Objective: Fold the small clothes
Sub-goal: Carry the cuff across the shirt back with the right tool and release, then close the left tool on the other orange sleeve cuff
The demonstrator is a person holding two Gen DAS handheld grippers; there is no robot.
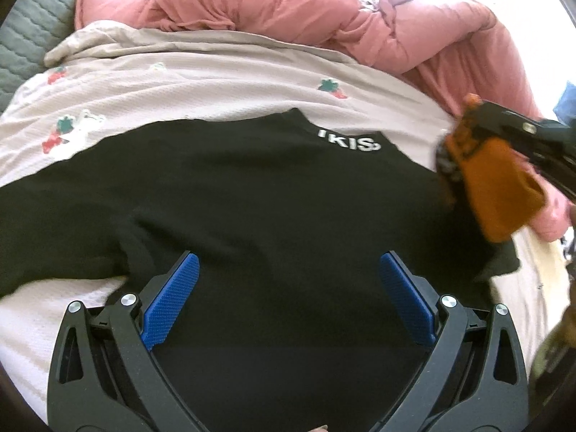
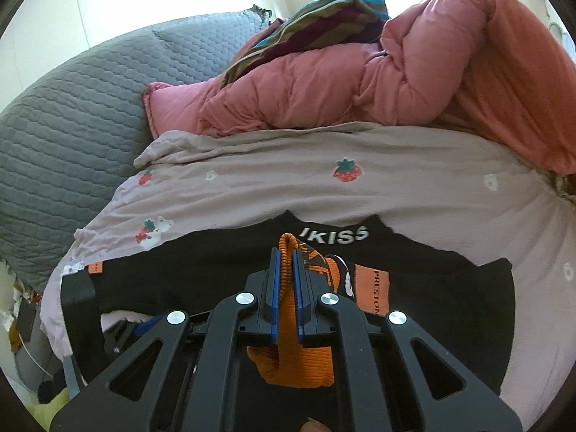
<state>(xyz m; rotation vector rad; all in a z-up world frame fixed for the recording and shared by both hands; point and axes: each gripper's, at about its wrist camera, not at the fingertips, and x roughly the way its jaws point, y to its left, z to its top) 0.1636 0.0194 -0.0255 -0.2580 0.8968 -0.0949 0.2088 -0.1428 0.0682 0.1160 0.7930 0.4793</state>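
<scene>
on a bed (image 2: 72,108) with a grey quilted cover, a black top (image 1: 273,201) with white lettering at its collar lies spread flat on a pale strawberry-print sheet (image 1: 201,82), with a pink puffy duvet (image 1: 288,7) heaped behind it. going left to right in the left wrist view: one black sleeve trails off toward the left edge, the left gripper (image 1: 288,288) hovers over the middle of the top with its blue pads spread wide and nothing between them, and at the far right the right gripper (image 1: 464,165) comes in blurred, carrying orange cloth. the right wrist view shows that gripper (image 2: 287,280) clenched tight on an orange ribbed cuff (image 2: 288,252), the end of the top's other sleeve, which hangs over the black body near a printed orange patch (image 2: 370,288). a striped cloth (image 2: 316,25) sits on top of the duvet.

the top looks light, soft and limp, so it should drape and sag wherever it is not supported; the ribbed cuff is thicker and gives a firm hold. the sleeve fold appears under way, with the body still unfolded. a fair next hold for the free gripper would be the left sleeve's end or the hem edge, pinched through a single layer, since the loose knit could bunch if dragged.
</scene>
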